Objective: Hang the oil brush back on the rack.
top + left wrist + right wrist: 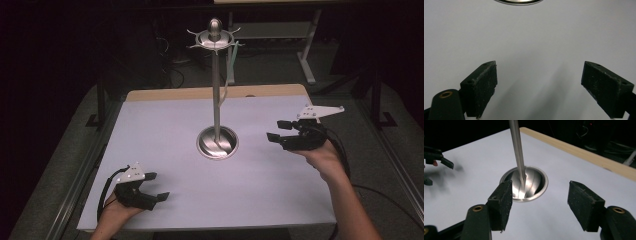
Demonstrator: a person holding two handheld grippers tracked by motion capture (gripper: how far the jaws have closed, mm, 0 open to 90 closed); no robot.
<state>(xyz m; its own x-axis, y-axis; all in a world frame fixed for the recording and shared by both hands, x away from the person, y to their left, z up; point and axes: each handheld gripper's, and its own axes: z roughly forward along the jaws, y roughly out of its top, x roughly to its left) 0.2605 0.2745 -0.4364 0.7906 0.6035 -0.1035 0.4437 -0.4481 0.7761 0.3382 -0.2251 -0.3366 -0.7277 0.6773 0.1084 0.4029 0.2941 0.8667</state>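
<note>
Bare table point(165, 125) all around (lone obstacle: central metal stand point(217, 90))

I see a polished metal stand point(217, 90) upright mid-table: round dished base, slim pole, hooked crown.

left gripper point(159, 187): jaws apart, empty | right gripper point(277, 130): jaws apart, empty
</note>
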